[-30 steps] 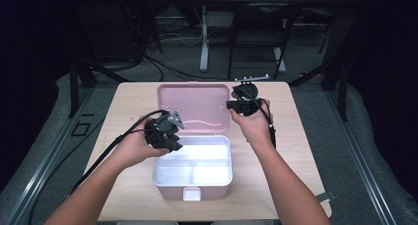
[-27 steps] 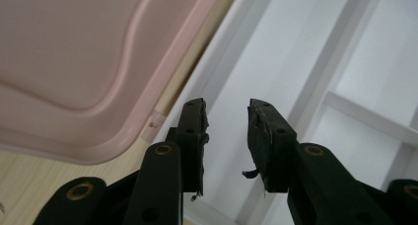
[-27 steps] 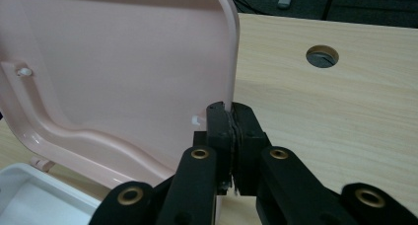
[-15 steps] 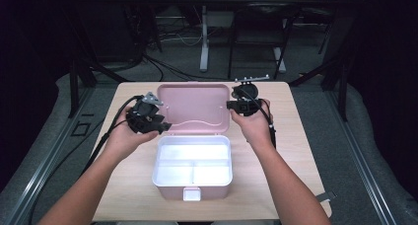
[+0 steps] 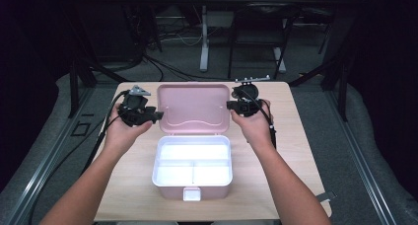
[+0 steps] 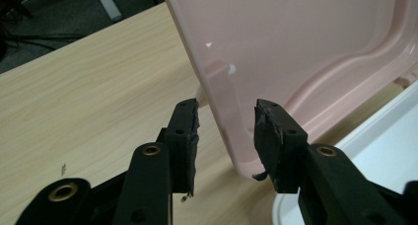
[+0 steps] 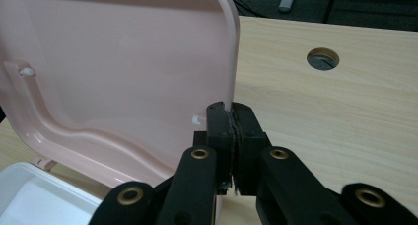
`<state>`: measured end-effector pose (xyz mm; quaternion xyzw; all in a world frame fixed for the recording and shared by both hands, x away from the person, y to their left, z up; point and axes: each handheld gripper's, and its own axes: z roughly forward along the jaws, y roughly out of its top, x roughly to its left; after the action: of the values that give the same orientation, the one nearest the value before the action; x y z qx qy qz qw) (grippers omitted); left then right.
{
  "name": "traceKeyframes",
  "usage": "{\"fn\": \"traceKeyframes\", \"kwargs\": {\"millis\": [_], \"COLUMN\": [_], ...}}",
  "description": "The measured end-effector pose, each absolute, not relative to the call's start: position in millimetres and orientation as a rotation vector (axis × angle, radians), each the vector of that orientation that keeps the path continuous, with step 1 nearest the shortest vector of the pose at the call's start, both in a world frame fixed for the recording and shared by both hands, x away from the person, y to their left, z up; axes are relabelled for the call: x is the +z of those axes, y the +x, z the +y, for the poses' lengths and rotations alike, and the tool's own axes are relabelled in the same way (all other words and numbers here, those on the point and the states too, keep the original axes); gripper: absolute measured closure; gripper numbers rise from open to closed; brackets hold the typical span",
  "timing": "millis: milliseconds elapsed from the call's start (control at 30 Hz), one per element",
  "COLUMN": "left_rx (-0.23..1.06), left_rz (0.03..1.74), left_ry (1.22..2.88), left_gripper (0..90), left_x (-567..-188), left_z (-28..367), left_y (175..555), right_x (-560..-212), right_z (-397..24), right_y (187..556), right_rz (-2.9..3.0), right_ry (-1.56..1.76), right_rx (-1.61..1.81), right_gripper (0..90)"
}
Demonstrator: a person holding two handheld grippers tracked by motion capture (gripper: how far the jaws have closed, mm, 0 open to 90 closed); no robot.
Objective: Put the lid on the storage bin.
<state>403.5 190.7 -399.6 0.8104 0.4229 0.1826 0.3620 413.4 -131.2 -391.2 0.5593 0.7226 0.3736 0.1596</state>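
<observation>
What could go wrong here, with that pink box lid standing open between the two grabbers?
The right gripper alone pinches the lid by a thin edge, so it might slip and let the lid drop onto the white tray. The left gripper has just been closing further, its jaws astride the other edge but not pressing; shutting off-centre might twist the lid against its hinge.

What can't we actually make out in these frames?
- Outer face of the pink lid: turned away in every view.
- Hinge: behind the box rim in the high view.
- Box front: cut off by the frame edge in both gripper views.
- Right gripper: shut on the lid's edge, which its pads cover.
- Left gripper: jaws just closing around the lid's other edge; the right pad's contact is unclear.
</observation>
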Motion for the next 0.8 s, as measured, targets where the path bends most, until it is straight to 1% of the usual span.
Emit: {"fn": "traceKeyframes", "kwargs": {"millis": [133,367,433,733,800], "left_rx": [0.469,0.494,0.507,0.503,0.505], "left_rz": [1.110,1.155,1.159,1.158,1.159], "left_ry": [2.048,1.983,1.965,1.915,1.901], "left_gripper": [62.4,58.8,59.4,71.7,73.3], "left_x": [-398.2,-398.5,-398.0,-395.2,-394.9], "left_z": [193.0,195.5,196.5,194.8,194.4], "left_y": [407.6,413.9,415.0,417.8,418.9], "right_x": [-391.7,-391.3,-391.6,-392.1,-392.2], "right_z": [-130.1,-131.5,-131.3,-131.7,-131.9], "right_y": [412.5,412.0,412.0,411.0,410.9], "right_rz": [2.037,2.061,2.057,2.051,2.052], "right_ry": [1.602,1.595,1.593,1.585,1.580], "right_rx": [1.055,1.073,1.079,1.088,1.090], "right_gripper": [88.0,88.0,87.9,88.0,88.0]}}
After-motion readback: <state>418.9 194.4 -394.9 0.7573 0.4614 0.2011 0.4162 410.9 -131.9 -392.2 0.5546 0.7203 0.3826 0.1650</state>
